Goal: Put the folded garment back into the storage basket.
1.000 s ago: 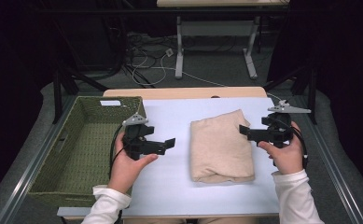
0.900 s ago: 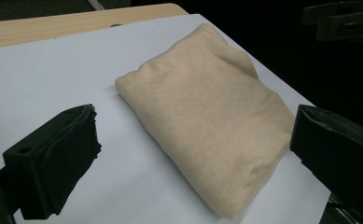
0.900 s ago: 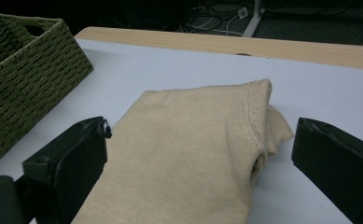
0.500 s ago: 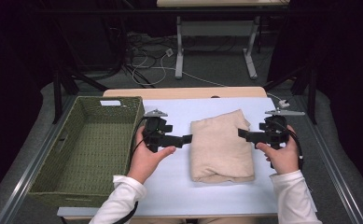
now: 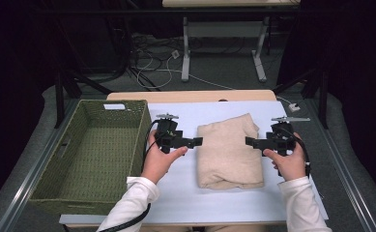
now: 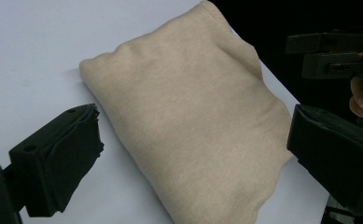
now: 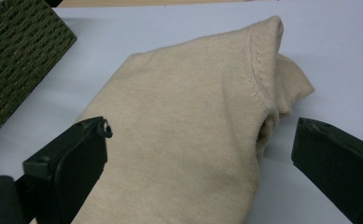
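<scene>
We see the sweater (image 5: 229, 151) folded flat on the white table (image 5: 176, 198), mid-table, right of the basket (image 5: 91, 154).

High view: left gripper (image 5: 195, 141) sits just beside the sweater's left edge, right gripper (image 5: 250, 141) just beside its right edge, tips pointing at each other across it. From up here we can't tell whether either tip touches the knit, and the jaw gap isn't readable.

Left gripper view fills that in: left gripper (image 6: 193, 154) jaws wide apart, nothing between them but the sweater (image 6: 188, 126) lying beyond and below. It also catches the right gripper (image 6: 331, 53) past the far edge, with fingers (image 6: 361, 95) of the hand holding it.

Right gripper view: right gripper (image 7: 198, 163) jaws also wide, gripping nothing. Here we get the detail the others miss: the ribbed hem running along the sweater (image 7: 184, 126) top and a bunched fold sticking out at the far corner. A corner of the basket (image 7: 16, 56) shows at upper left, well apart from the sweater.

High view alone shows the basket's inside: bare weave, a white tag (image 5: 114, 106) at its far rim.
</scene>
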Action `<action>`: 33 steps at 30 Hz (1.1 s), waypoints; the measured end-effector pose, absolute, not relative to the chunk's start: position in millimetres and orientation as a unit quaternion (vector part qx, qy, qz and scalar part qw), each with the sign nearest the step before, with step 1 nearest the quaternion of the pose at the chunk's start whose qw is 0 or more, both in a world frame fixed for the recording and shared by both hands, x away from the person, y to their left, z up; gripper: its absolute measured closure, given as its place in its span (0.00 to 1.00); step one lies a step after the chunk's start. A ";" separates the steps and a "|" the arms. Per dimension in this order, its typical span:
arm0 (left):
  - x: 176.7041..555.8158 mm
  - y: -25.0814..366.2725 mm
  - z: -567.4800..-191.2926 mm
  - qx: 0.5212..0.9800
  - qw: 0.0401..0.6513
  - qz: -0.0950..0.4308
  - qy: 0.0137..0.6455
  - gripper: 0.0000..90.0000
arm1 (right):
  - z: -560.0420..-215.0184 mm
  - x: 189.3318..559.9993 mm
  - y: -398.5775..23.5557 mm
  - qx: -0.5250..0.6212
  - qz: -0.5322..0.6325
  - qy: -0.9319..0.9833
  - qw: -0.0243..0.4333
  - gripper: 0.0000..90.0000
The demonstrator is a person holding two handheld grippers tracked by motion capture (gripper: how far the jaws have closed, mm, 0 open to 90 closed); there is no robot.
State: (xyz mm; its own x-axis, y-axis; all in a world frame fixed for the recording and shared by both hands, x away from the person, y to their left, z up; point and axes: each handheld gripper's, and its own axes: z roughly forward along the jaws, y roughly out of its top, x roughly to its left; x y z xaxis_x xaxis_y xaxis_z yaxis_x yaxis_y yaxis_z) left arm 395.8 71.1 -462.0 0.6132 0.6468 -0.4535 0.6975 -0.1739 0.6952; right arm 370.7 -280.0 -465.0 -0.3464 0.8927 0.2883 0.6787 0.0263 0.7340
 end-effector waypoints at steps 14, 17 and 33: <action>414.2 57.3 -487.4 0.764 0.444 -0.065 0.463 0.05 | -492.1 383.4 -285.7 0.587 0.396 0.700 0.094 0.04; 417.6 52.2 -493.1 0.763 0.439 -0.071 0.469 0.05 | -499.6 387.2 -287.7 0.593 0.389 0.700 0.087 0.04; 426.9 36.3 -518.1 0.757 0.420 -0.097 0.492 0.05 | -523.4 397.2 -292.7 0.616 0.376 0.691 0.048 0.05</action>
